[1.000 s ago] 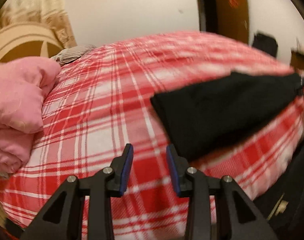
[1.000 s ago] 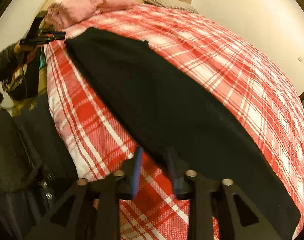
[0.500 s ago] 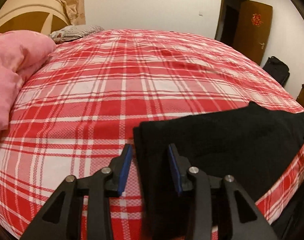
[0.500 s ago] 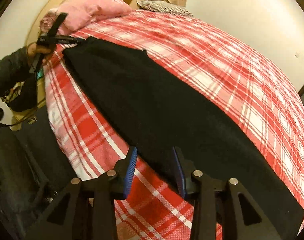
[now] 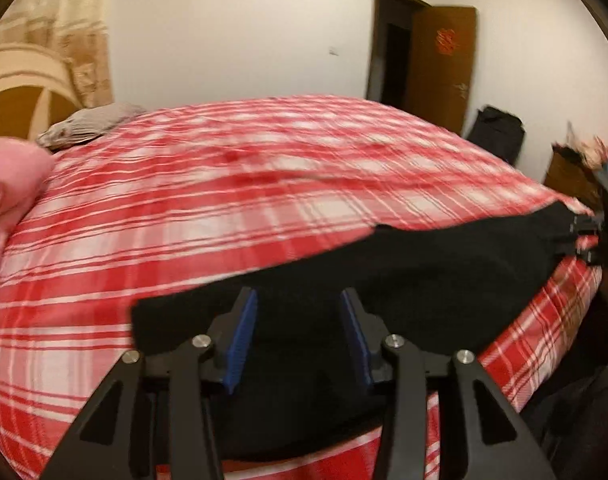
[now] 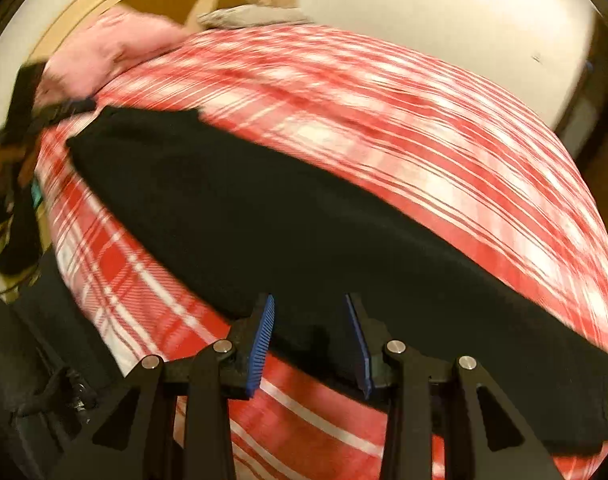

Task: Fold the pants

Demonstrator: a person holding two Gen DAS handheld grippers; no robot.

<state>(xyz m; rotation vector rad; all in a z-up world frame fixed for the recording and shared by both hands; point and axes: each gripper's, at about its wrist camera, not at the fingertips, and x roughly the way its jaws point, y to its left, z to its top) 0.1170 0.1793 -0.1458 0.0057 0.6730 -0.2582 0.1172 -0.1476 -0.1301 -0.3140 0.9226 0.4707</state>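
The black pants (image 6: 304, 232) lie flat along the near edge of the bed (image 5: 232, 200), already folded lengthwise into one long strip on the red plaid cover, with a pink blanket (image 6: 112, 52) bunched at the headboard end. The left claw (image 5: 300, 328) hovers over one short end of the strip, its jaws opening with the cloth beneath them but not pinched; the right claw (image 6: 309, 336) sits over the near long edge farther along, released as well, its blue pads apart and nothing pressed between them. The step in hand looks like taking hold of the strip for a crosswise fold. To do it well, each claw should come down until one pad slides under all the layers at the edge, clench only once both layers are between the pads, then lift together and carry that end straight over the other so the edges line up, keeping the cloth taut enough that it does not sag or twist. Grabbing only the top layer would pull the lengthwise fold apart. Against the frame of a second ago, the left claw has swung from bare plaid onto the end of the pants and stands wider, while the right claw has shifted slightly along the edge with its gap about the same.
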